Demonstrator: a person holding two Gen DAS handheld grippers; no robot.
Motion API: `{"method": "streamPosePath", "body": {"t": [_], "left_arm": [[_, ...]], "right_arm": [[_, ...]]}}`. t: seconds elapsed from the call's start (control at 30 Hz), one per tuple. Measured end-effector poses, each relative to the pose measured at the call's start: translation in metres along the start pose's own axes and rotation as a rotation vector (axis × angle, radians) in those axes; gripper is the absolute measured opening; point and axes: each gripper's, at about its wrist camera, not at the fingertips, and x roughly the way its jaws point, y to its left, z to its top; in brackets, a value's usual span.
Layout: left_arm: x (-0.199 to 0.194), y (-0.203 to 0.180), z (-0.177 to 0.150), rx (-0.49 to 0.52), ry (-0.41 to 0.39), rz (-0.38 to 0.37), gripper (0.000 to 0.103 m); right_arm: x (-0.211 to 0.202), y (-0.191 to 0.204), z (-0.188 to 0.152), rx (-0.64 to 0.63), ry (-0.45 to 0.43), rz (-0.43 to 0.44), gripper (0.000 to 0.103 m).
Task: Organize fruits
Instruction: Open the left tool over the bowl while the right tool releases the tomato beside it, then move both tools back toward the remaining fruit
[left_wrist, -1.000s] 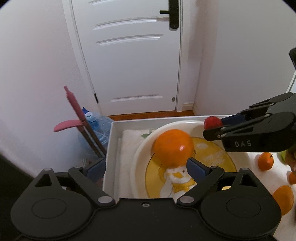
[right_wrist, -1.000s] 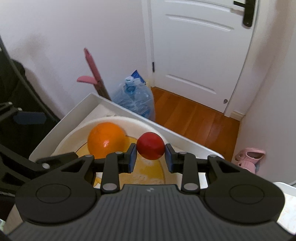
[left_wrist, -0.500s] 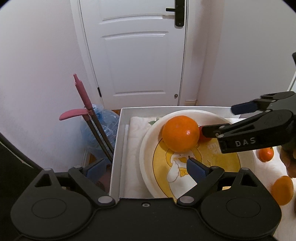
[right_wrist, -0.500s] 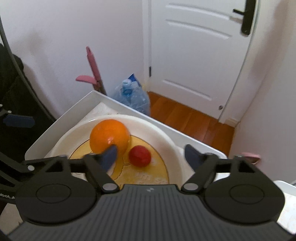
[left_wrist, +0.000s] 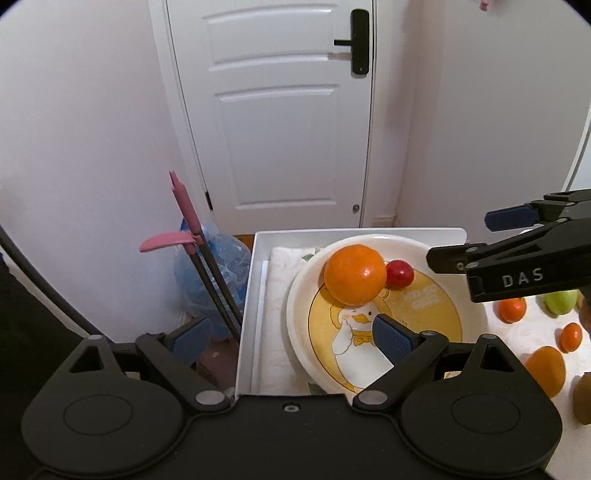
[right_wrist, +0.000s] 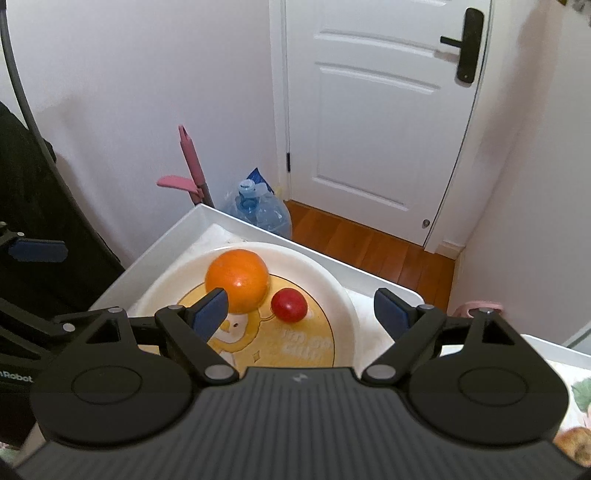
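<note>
Both grippers wide and empty; loose fruit (left_wrist: 546, 370) sits at 3-4 o'clock of the plate (left_wrist: 295, 306), nearer the right gripper (left_wrist: 458, 240) than the left gripper (left_wrist: 291, 338).

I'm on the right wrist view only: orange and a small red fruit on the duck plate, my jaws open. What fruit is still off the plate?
Observer: The left wrist view shows loose fruit on the cloth right of the plate: a small orange and a green fruit.
Operator: Any more?
Observer: Yes, a tiny orange fruit and a larger orange one nearer the camera.
Operator: Is the left gripper carrying anything?
Observer: No, the left gripper is open and empty.
</note>
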Motion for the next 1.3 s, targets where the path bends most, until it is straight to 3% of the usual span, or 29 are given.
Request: {"method": "streamPosePath", "body": {"t": [0.3,0.47,0.7,1.03,1.3], "left_arm": [[-0.056,-0.016,-0.009,0.004,-0.071,-0.042,0.097],[-0.082,-0.027,-0.013,0.018,-0.114,-0.07,0.097],[-0.104,-0.056,-0.023,0.022,-0.142,-0.086,0.097],[-0.115,-0.111,-0.041,-0.022,-0.113,-0.07,0.097],[-0.088,-0.15,-0.06,-0.02,-0.058,-0.063,0.097]], "right_arm": [[-0.082,-0.001,-0.029,0.131,-0.026,-0.092,0.101],[-0.125,-0.018,-0.052,0.209,-0.037,-0.168,0.101],[-0.173,-0.05,-0.093,0.224,-0.048,-0.241,0.101],[-0.195,-0.096,-0.147,0.227,0.018,-0.206,0.101],[-0.177,-0.112,-0.189,0.182,0.085,-0.143,0.101]]}}
